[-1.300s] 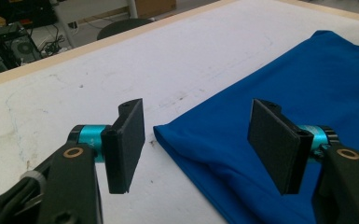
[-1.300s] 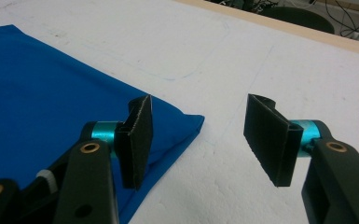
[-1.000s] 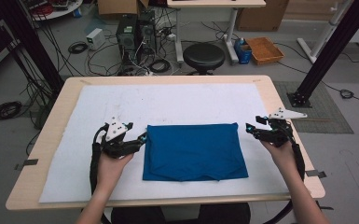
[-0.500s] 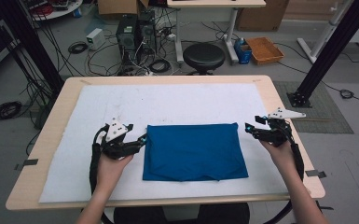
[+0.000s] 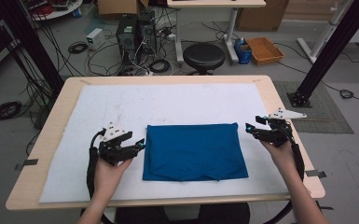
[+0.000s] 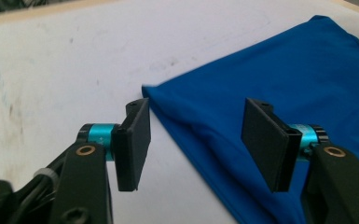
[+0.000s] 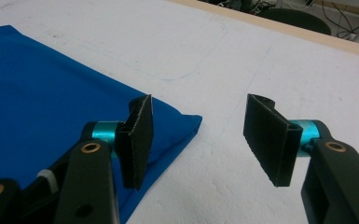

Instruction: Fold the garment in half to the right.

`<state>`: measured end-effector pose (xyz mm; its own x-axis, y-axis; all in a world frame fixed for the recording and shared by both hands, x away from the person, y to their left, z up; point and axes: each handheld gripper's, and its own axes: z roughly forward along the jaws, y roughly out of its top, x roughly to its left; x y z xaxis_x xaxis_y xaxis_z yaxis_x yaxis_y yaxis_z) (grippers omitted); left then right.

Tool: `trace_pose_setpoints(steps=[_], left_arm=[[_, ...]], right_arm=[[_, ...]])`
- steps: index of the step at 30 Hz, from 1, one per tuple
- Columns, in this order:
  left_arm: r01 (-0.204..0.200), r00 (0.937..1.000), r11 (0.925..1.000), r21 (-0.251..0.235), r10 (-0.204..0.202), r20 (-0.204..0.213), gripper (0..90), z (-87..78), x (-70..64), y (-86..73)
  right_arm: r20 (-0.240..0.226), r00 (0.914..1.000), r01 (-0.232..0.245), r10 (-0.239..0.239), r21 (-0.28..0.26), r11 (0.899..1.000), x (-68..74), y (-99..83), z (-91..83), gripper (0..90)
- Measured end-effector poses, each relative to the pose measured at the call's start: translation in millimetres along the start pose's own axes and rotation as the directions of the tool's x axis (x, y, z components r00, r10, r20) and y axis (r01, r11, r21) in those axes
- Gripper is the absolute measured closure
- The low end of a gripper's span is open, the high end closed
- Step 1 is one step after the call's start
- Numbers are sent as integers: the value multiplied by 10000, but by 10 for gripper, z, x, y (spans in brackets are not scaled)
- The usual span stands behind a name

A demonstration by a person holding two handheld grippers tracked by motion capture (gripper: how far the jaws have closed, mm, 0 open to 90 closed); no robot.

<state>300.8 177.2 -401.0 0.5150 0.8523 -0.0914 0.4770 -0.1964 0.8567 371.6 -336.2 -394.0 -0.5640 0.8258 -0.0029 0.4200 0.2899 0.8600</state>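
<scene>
In the high view a folded rectangular blue cloth (image 5: 195, 151) lies flat on a white mat (image 5: 168, 105) that covers the pale wooden tabletop (image 5: 286, 100), nearer the person's edge; a round black stool (image 5: 203, 56), a computer tower (image 5: 127, 35) and loose cables sit on the floor beyond, well apart from the work. The left tool (image 5: 139, 145) sits just beside the cloth's left edge, and the right tool (image 5: 250, 129) is near its upper right corner. In the left gripper view the left tool (image 6: 196, 135) stands wide open, holding nothing, with the cloth's (image 6: 279, 93) corner between its jaws; whether either jaw touches the fabric is unclear. In the right gripper view the right tool (image 7: 198, 137) is likewise spread and empty, the cloth's (image 7: 42, 93) corner poking out just past its left jaw and bare mat (image 7: 224, 60) between the jaws.
</scene>
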Motion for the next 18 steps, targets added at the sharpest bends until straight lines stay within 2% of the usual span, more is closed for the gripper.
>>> trace_pose_setpoints(steps=[2,3,4,7,8,9,11,14,16,18], left_arm=[[394,9992,9989,246,-393,-51,433,-49,-27,-84],[394,9992,9989,246,-393,-51,438,-49,-27,-84],[896,9960,9951,420,-896,-20,444,-79,-49,-185],[1679,9855,9828,767,-1693,119,459,-75,-70,-336],[1679,9855,9828,767,-1693,119,469,-75,-70,-336],[2165,9751,9703,1081,-2203,245,475,-53,-86,-419],[2585,9647,9579,1247,-2627,179,476,-42,-118,-482],[2792,9587,9515,1294,-2838,189,482,-31,-190,-535],[2820,9567,9505,1305,-2888,363,483,-23,-236,-552],[2806,9571,9511,1290,-2873,368,482,-13,-256,-559]], right_arm=[[10,10000,22,-22,-11,10000,5,-1,-3,430],[5,10000,40,-40,13,10000,8,-2,-1,430],[-9,10000,81,-81,8,10000,11,0,4,431],[-49,9999,129,-128,53,9999,18,1,19,431],[-41,9999,106,-106,65,9999,20,0,25,431],[-24,9999,128,-127,85,9999,22,-1,28,431],[-37,9999,146,-146,81,9999,29,0,25,432],[-23,9999,157,-157,40,9999,39,3,18,433],[-52,9999,162,-162,47,9999,44,4,24,432],[-51,9998,196,-196,47,9998,48,6,30,432]])
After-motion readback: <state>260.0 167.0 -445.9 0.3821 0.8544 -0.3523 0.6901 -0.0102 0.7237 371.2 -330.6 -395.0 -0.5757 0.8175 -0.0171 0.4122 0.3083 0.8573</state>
